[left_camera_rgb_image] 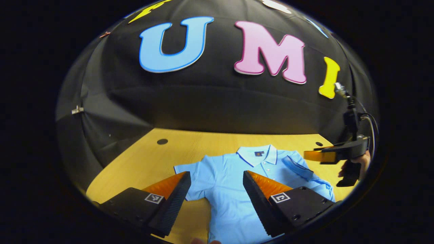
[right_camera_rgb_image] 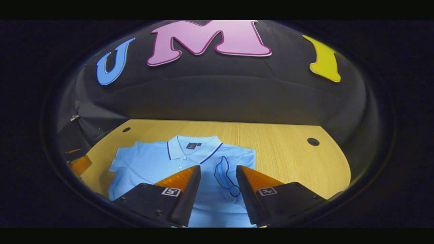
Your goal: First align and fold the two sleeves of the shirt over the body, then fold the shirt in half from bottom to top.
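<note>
A light blue polo shirt (left_camera_rgb_image: 226,206) lies flat, collar (left_camera_rgb_image: 259,154) away from me, on the wooden table (left_camera_rgb_image: 149,159). One short sleeve (left_camera_rgb_image: 186,171) is spread out to the side. The other sleeve (left_camera_rgb_image: 298,166) is folded over the body. My left gripper (left_camera_rgb_image: 216,176) hovers open over the spread sleeve's shoulder, holding nothing. My right gripper (left_camera_rgb_image: 320,156) is held by a hand (left_camera_rgb_image: 356,166) above the shirt's far side. In the right gripper view, the right gripper (right_camera_rgb_image: 217,169) stands open just above the folded sleeve (right_camera_rgb_image: 223,174) of the shirt (right_camera_rgb_image: 149,166), and the left gripper (right_camera_rgb_image: 79,164) peeks in at the left edge.
The table (right_camera_rgb_image: 278,152) has bare wood to the right of the shirt and behind the collar. Two dark round holes (right_camera_rgb_image: 313,141) (right_camera_rgb_image: 126,129) sit near its back corners. The black cloth wall rises right behind the table's back edge.
</note>
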